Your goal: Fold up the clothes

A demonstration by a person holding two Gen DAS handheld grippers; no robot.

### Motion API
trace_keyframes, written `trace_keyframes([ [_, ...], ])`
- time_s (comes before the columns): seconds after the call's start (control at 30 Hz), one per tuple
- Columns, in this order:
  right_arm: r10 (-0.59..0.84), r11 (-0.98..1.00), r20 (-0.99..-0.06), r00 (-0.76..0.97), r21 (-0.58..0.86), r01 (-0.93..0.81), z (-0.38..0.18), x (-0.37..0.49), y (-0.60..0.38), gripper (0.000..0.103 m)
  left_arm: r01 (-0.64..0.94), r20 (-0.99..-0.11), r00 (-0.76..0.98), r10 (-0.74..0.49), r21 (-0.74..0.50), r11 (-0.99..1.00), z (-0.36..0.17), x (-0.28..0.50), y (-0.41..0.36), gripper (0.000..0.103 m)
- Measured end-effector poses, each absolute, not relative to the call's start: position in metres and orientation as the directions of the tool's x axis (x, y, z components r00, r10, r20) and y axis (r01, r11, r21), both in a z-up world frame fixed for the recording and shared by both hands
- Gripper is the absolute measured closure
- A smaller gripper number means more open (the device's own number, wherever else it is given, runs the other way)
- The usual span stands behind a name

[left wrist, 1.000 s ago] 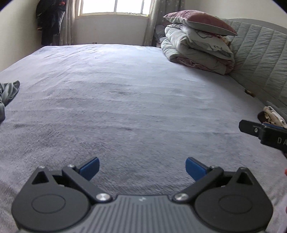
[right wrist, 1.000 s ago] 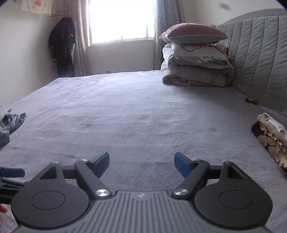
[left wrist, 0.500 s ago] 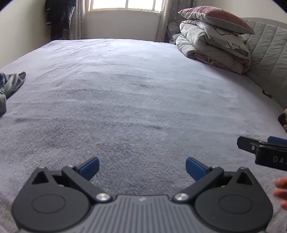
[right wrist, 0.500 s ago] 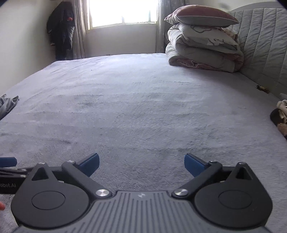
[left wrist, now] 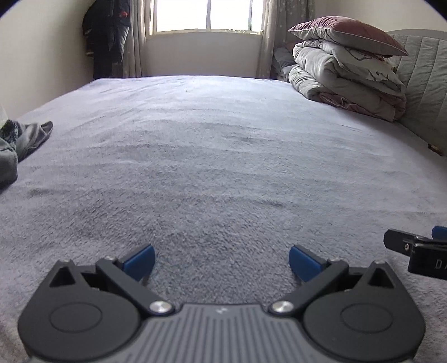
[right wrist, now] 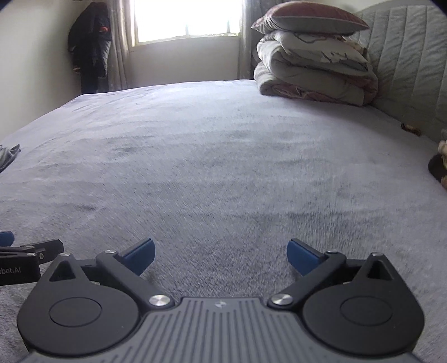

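Your left gripper (left wrist: 222, 262) and your right gripper (right wrist: 220, 257) hover side by side low over the near part of the bed (left wrist: 223, 156), both angled down toward its grey fleece cover. Each holds its jaws wide, with nothing between the blue pads (left wrist: 139, 261); those of the right gripper have just been opening. The clothes (left wrist: 19, 142) lie crumpled at the bed's left edge, well apart from both grippers. At the bed's far right corner a pillow (left wrist: 346, 32) tops a stack of folded quilts (left wrist: 349, 75) beside the padded headboard (right wrist: 408, 61). Beyond the bed's far edge stands a bright window (left wrist: 206, 15), with a dark coat (left wrist: 107, 36) hanging to its left.
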State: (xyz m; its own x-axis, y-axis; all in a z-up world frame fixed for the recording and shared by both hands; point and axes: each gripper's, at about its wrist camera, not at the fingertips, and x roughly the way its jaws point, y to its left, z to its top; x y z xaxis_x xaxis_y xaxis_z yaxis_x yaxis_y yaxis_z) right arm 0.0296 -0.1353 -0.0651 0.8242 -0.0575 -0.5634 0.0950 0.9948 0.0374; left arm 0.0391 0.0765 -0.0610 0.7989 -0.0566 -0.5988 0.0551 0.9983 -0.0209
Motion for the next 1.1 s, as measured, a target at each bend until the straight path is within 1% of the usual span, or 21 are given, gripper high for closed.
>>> trace_keyframes([
  [0.33,-0.066,0.995,-0.575,0.815,0.019,0.094,-0.0744,0.0318,-0.1320,0.000,0.054,-0.599,0.799,-0.055,-0.020,0.998,-0.0643,0.0408,0.0771,0.000],
  [1.1,-0.080,0.995,-0.577,0.813,0.000,0.098,-0.0757,0.0332,-0.1283,0.000,0.020,-0.603,0.797,-0.030,-0.024,1.000,-0.0651,0.0427,0.0741,0.000],
])
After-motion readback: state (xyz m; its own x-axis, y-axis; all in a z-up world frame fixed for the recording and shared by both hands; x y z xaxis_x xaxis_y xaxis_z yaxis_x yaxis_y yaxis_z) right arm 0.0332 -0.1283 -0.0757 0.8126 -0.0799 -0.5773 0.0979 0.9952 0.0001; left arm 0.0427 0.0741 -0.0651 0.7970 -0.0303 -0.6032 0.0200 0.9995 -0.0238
